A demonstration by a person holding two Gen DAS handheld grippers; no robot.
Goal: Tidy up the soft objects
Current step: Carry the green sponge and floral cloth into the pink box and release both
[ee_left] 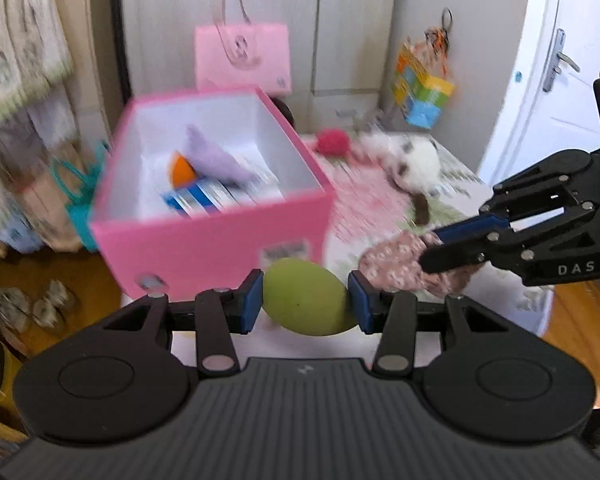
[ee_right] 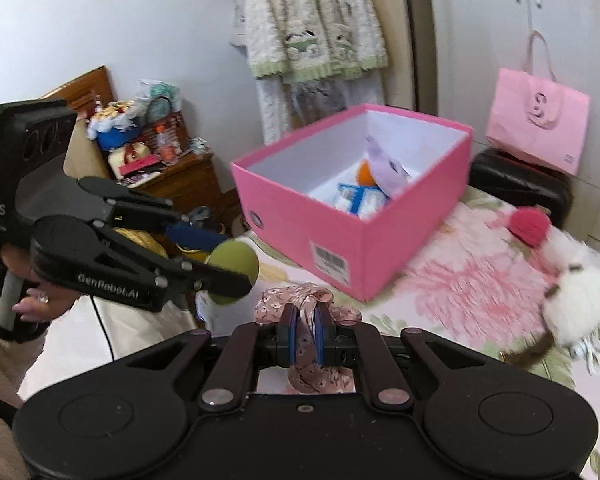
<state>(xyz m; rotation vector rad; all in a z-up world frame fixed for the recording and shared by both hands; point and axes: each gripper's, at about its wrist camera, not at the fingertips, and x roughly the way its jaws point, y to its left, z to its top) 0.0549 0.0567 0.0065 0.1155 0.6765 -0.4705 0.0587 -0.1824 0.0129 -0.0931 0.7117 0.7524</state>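
My left gripper [ee_left: 309, 300] is shut on a green foam ball [ee_left: 308, 298], squeezed between its blue pads just in front of an open pink box [ee_left: 220, 236]. The right wrist view shows that ball [ee_right: 233, 270] and the left gripper [ee_right: 220, 266] from the side. My right gripper [ee_right: 305, 332] is shut on a pink floral scrunchie [ee_right: 304, 308], held above the bed; the left wrist view shows the scrunchie [ee_left: 396, 264] in the right gripper [ee_left: 428, 248]. Inside the box [ee_right: 300, 216] lie a lilac plush [ee_left: 214, 156], an orange item [ee_left: 180, 170] and a blue-white pack [ee_right: 358, 198].
A white plush with brown spots [ee_left: 414, 158] and a red pompom [ee_left: 332, 140] lie on the floral bedspread [ee_right: 460, 280] right of the box. A pink bag [ee_right: 538, 128] sits on a dark stool [ee_right: 516, 186] behind. A cluttered wooden nightstand [ee_right: 172, 176] stands left.
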